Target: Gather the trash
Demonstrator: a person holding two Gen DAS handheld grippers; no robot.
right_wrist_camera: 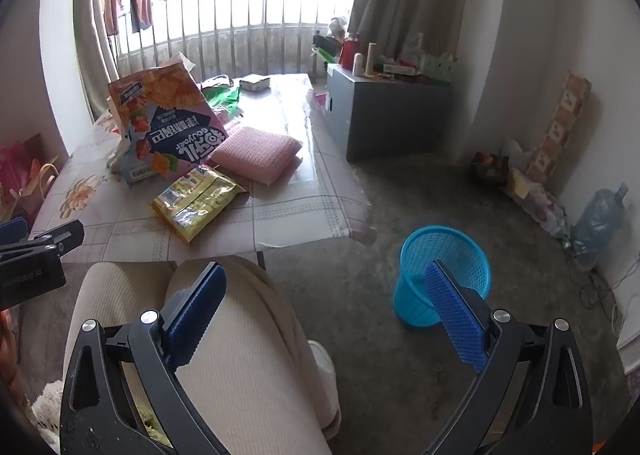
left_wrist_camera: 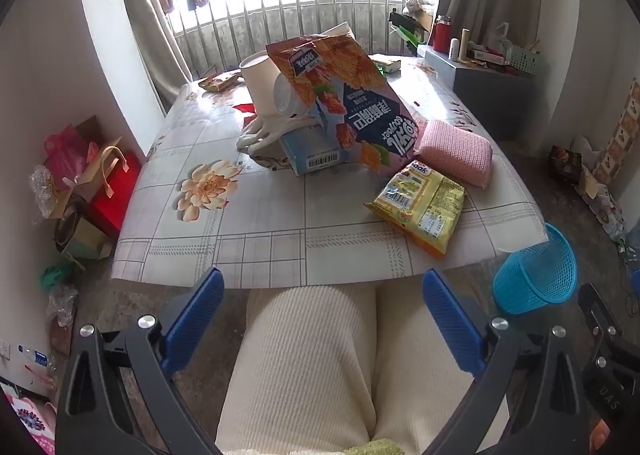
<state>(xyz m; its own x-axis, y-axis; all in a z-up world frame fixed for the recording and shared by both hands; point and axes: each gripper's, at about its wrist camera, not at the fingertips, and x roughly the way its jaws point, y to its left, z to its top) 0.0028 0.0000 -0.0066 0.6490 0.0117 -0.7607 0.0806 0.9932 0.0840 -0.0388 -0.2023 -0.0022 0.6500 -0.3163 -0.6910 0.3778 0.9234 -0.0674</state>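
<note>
Right now both of your grippers hang spread and empty over your lap.
Yellow snack packet (right_wrist_camera: 198,205) lies ahead on the tabletop (right_wrist_camera: 304,211), long axis running near-right to far-left; right gripper (right_wrist_camera: 326,307) is nearer, left gripper (left_wrist_camera: 322,315) farther; blue basket (right_wrist_camera: 442,275) stands on the floor to your right.

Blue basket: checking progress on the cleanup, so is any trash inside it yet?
No, the blue basket on the floor looks empty inside.

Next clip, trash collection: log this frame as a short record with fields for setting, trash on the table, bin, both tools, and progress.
setting: low table with floral cover; seated person's knees in front
trash: yellow snack packet at near edge, large chip bag, paper cup, blue carton
other: pink sponge
bin: blue mesh basket on floor, right of table, looks empty
left tool: open, empty
right tool: open, empty
progress: nothing picked up yet
</note>
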